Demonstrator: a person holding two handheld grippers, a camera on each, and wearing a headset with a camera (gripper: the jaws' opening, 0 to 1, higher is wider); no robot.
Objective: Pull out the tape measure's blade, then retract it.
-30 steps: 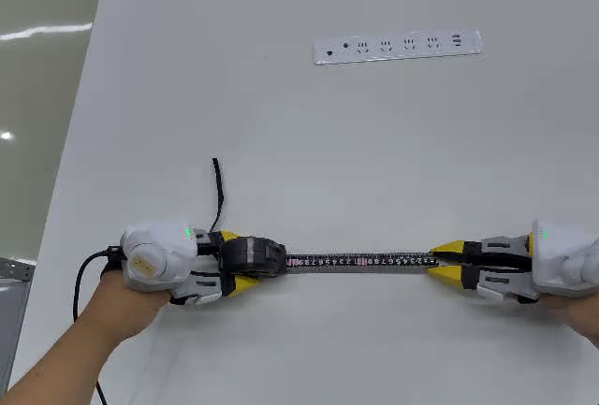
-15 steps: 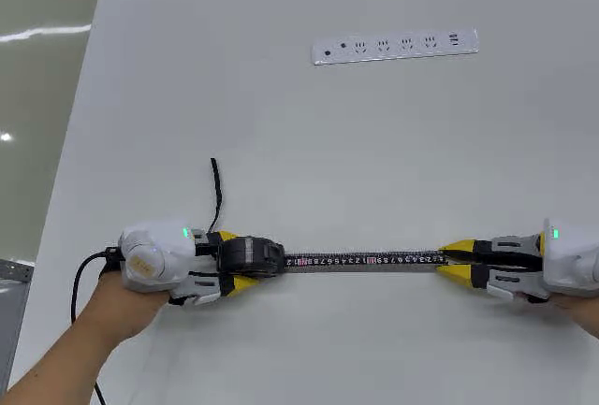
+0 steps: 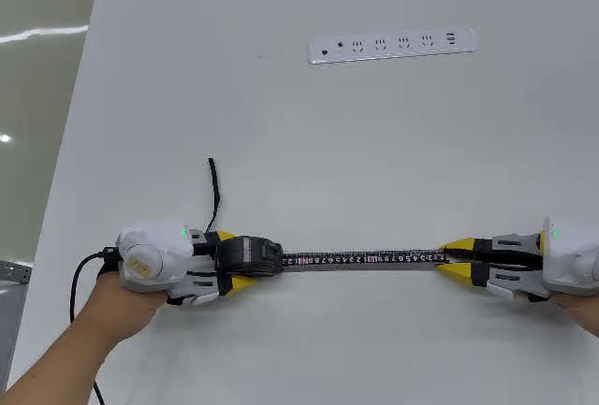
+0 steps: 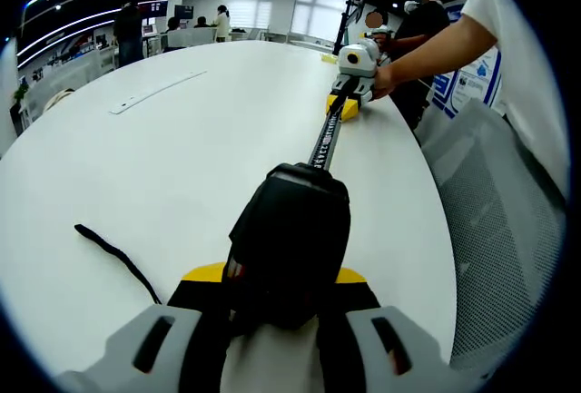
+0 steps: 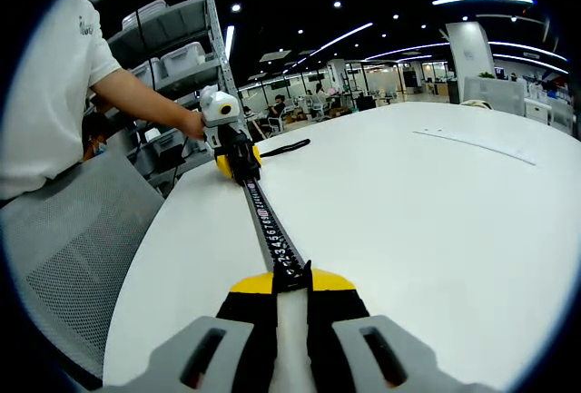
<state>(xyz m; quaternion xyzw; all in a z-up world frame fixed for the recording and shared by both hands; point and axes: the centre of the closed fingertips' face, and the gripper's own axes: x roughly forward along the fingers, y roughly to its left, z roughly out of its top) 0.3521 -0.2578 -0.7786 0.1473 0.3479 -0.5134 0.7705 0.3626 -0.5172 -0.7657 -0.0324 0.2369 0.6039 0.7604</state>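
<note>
A: An open workroom with shelving and ceiling lights, and a broad, white, rounded tabletop (image 3: 374, 143) under everything. What sits between the fingers?

B: The left gripper (image 3: 239, 257) has its yellow-tipped fingers (image 4: 204, 273) set partly apart and clamped on either side of the black, rounded plastic tape measure case (image 3: 248, 255). The case fills the gap between them and rests on the tabletop.

A: And the other side?

B: The right gripper (image 3: 447, 258) has its fingers nearly together, pinching the end of the narrow, dark metal blade with printed numbers (image 3: 360, 258). The blade runs straight from those fingers to the mouth of the case, low over the tabletop and well drawn out.

A: Why hold it so?

B: I judge that one gripper anchors the case so it cannot slide while the other draws the tip away. Keeping both on one line should stop the blade twisting or buckling.

A: Anything else nearby?

B: A thin black fabric wrist strap (image 3: 217, 195) lies slack just beyond the left fingers. A long white plastic power strip (image 3: 391, 45) lies well beyond both pairs of fingers, out of the way.

A: How far along?

B: The pulling out looks about done, and the retracting is not yet begun. I think the tip should be walked back under grip, or the spring may snap it home.
</note>
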